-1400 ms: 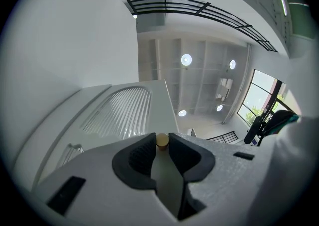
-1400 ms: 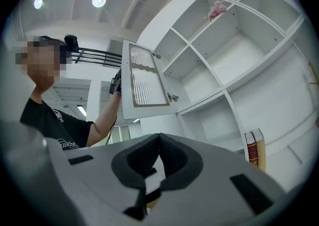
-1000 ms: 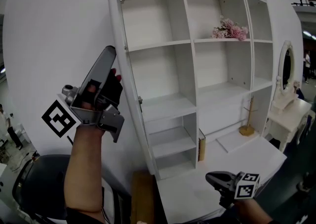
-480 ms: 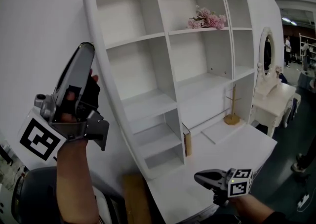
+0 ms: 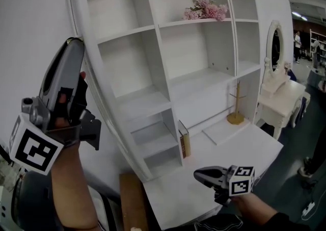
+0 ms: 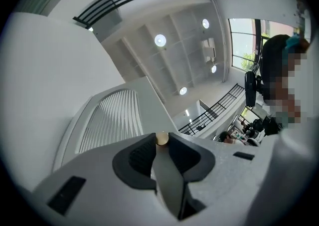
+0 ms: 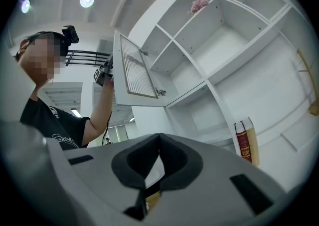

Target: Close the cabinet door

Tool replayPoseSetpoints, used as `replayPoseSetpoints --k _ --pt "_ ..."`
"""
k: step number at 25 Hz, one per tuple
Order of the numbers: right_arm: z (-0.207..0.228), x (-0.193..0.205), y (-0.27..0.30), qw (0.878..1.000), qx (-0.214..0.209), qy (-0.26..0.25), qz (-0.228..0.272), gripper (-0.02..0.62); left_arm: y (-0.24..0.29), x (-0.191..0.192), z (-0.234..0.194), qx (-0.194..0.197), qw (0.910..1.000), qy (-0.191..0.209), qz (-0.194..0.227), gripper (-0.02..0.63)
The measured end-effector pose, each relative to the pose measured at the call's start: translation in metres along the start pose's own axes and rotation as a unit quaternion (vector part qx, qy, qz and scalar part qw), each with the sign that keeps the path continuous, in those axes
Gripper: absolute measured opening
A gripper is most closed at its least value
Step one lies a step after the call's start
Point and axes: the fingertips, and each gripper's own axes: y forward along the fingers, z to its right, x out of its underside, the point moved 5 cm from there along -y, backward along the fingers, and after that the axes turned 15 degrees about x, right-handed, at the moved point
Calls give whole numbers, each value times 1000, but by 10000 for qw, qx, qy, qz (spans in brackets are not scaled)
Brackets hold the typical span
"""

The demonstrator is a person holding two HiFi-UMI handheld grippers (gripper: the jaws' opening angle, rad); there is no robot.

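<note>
My left gripper (image 6: pixel 160 144) is pinching a small brass-coloured knob (image 6: pixel 162 138) between its pad tips, with the jaws partly closed around it and nothing else in them. I am reading the knob as the pull on the cabinet door (image 6: pixel 107 120), whose slatted panel is filling the space just beyond the jaws. Gripping there is putting me at the door's free edge, far from the hinges, so swinging it toward the cabinet (image 5: pixel 153 67) should be taking little effort. My right gripper (image 7: pixel 158 137) is resting with its tips together and empty, hanging low over the white desk top (image 5: pixel 244 148), where it is sitting clear of the door's arc. The right gripper view is giving me what the others are not: the whole door standing well open from the top-left compartment, with the hand at its outer edge. The head view is hiding the knob behind the left gripper's body, but it is showing the pink flowers (image 5: pixel 206 8) on an upper shelf and a book (image 5: pixel 183 146) standing lower down — both well inside the shelves.
</note>
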Motion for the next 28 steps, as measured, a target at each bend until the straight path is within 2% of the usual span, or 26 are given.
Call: replayPoseSetpoints --k 8,15,20,24,28 --pt "25 -28 7 9991 -408 -152 -15 7 23 23 -1 -319 9987 318 -221 81" --pt "40 -47 7 9977 -648 -186 78 7 43 43 -1 -677 9931 677 -682 81" --pt "56 -56 1 9973 -701 -132 146 7 65 64 -5 -808 9844 1076 -1130 80" --pt "71 -63 -5 9974 -681 -96 228 7 81 81 -12 -826 9819 1041 -1353 78" --pt "84 -70 -12 9974 -653 -38 295 8 97 97 -19 -1070 9695 1443 -1669 78"
